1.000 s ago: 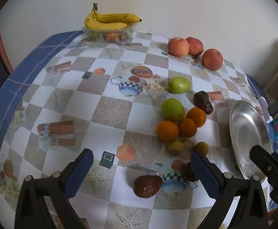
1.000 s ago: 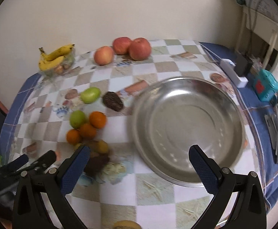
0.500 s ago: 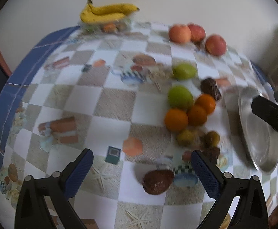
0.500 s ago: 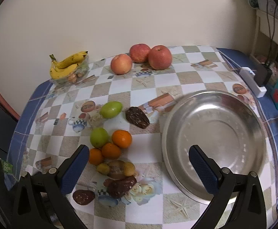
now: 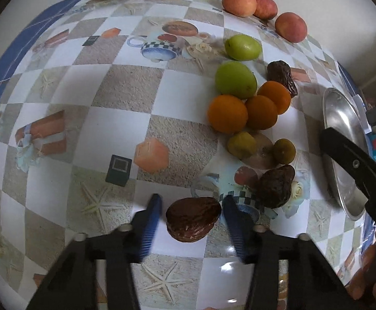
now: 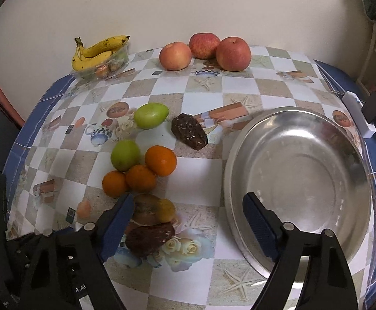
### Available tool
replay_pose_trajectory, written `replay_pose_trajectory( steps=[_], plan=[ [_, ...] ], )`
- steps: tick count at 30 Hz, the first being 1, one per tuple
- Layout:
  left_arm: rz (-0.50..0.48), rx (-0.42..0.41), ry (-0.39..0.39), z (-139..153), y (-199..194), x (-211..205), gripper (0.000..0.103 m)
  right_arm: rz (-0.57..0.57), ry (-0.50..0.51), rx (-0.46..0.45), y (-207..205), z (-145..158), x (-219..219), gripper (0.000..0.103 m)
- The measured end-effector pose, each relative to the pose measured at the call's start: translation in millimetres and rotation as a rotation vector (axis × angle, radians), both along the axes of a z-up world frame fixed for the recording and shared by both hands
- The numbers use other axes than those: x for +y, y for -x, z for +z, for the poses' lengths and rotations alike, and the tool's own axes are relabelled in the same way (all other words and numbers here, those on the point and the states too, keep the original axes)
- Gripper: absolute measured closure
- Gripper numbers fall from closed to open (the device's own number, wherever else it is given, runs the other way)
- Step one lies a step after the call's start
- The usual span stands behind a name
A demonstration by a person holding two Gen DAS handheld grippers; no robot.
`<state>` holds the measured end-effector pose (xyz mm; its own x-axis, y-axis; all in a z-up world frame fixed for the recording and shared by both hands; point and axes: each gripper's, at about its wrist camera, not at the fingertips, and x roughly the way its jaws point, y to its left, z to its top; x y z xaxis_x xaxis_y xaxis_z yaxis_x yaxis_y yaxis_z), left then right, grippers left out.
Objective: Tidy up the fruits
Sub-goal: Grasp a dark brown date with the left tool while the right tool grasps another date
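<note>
Tabletop (image 5: pixel 115 87) in checkered oilcloth lies bare on its left half, a blue border at the rim. Steel bowl (image 6: pixel 299 180) stands empty at the right. Left gripper (image 5: pixel 190 215), jaws just narrowing, straddles a dark brown wrinkled fruit (image 5: pixel 192 218) at the near edge; whether the pads touch is unclear. Right gripper (image 6: pixel 186 223) gapes wide, closing slightly, above another dark fruit (image 6: pixel 149 240).
</note>
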<state>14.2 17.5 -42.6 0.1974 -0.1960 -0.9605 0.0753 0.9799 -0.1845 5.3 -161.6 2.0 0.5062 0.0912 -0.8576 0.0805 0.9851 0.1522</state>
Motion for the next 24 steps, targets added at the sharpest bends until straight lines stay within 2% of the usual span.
replay_pose_trajectory(
  steps=[4, 6, 8, 11, 15, 18, 24],
  plan=[
    [0.029, 0.002, 0.026, 1, 0, 5, 0.058, 0.003, 0.007, 0.007, 1, -3, -1, 0.017],
    [0.088, -0.001, 0.034, 2, -1, 16, 0.058, 0.008, 0.011, 0.017, 2, -6, 0, 0.019],
    [0.137, -0.004, 0.047, 3, -3, 26, 0.058, 0.015, 0.016, 0.034, 2, -11, 2, 0.03],
    [0.17, -0.013, 0.057, 4, -2, 34, 0.058, 0.047, 0.023, 0.057, 4, -20, 9, 0.031],
    [0.185, -0.021, 0.058, 3, -2, 32, 0.058, 0.131, 0.005, 0.056, 6, -20, 27, 0.032],
    [0.196, -0.03, 0.054, 4, -3, 35, 0.058, 0.199, 0.048, 0.059, 7, -22, 43, 0.033],
    [0.199, -0.035, 0.055, 4, -7, 35, 0.058, 0.236, 0.073, 0.101, 5, -35, 51, 0.037]
  ],
)
